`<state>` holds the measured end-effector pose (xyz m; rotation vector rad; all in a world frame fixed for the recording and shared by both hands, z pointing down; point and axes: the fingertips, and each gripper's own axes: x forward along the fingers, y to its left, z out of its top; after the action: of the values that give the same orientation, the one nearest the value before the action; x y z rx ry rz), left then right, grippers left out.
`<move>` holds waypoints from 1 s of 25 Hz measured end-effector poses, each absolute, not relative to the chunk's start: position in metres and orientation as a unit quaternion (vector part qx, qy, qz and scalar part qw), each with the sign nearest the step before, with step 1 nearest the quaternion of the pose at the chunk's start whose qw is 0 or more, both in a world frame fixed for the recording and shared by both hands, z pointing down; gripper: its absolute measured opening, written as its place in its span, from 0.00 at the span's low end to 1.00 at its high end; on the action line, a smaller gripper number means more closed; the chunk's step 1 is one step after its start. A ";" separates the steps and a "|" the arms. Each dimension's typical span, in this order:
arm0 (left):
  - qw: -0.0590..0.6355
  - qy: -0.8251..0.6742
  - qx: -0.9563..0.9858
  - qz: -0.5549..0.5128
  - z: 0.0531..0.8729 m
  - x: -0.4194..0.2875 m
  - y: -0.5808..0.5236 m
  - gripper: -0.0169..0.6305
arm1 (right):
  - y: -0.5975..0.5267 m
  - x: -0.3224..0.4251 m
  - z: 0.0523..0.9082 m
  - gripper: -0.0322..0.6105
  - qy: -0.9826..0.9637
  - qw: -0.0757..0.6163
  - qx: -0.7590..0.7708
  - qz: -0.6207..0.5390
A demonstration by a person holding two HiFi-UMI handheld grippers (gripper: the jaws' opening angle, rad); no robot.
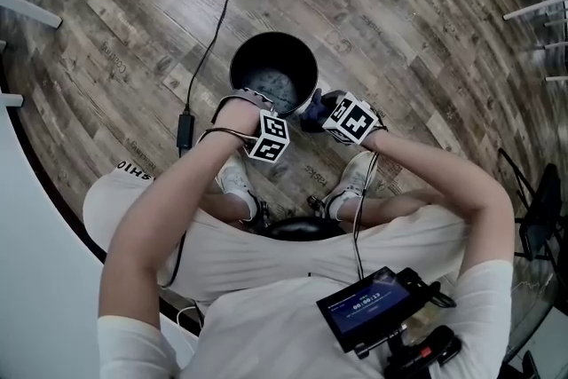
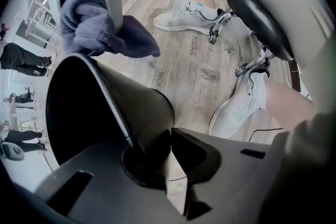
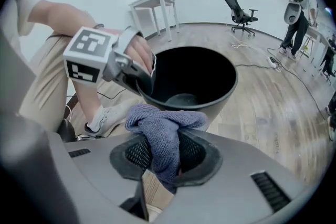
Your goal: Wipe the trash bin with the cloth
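A black trash bin [image 1: 235,67] stands on the wood floor between the person's feet. My left gripper [image 1: 255,106] points straight down over the bin's near rim. In the left gripper view the bin's wall [image 2: 139,107] runs between the jaws of that gripper [image 2: 157,149], which is shut on the rim. My right gripper [image 1: 315,113] hovers just right of the rim, shut on a bunched blue cloth [image 1: 311,109]. In the right gripper view the cloth [image 3: 163,131] hangs from between the jaws of the right gripper [image 3: 164,157], in front of the bin [image 3: 223,93], where the left gripper [image 3: 137,75] clamps the rim.
White shoes [image 1: 238,184] [image 1: 351,177] flank a black stool base with casters [image 2: 257,18]. A black cable with an adapter [image 1: 185,130] runs across the floor left of the bin. White table legs [image 3: 152,13], an office chair [image 3: 239,10] and standing people [image 3: 294,23] are farther off.
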<state>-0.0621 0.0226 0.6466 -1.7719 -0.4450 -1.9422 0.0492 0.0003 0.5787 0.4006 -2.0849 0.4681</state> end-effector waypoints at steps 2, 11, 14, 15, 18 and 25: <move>0.229 -0.161 -0.648 -0.709 0.647 -0.058 0.025 0.09 | -0.007 0.044 0.569 0.21 -0.851 0.460 0.167 0.188; 0.232 -0.166 -0.646 -0.708 0.648 -0.047 0.030 0.09 | -0.017 0.052 0.616 0.21 -0.834 0.490 0.170 0.187; 0.228 -0.164 -0.648 -0.708 0.648 -0.046 0.030 0.09 | -0.019 0.052 0.646 0.21 -0.830 0.500 0.164 0.186; 0.227 -0.162 -0.649 -0.708 0.648 -0.045 0.030 0.09 | -0.018 0.053 0.657 0.21 -0.827 0.504 0.163 0.188; 0.225 -0.157 -0.652 -0.707 0.648 -0.043 0.029 0.09 | -0.018 0.056 0.691 0.21 -0.820 0.512 0.164 0.194; 0.220 -0.157 -0.657 -0.704 0.649 -0.039 0.029 0.09 | -0.020 0.058 0.766 0.21 -0.806 0.527 0.181 0.199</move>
<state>-0.0390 0.0285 0.6487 -1.8168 -0.4347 -1.9476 0.0578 -0.0205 0.7659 0.4319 -1.9270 0.4745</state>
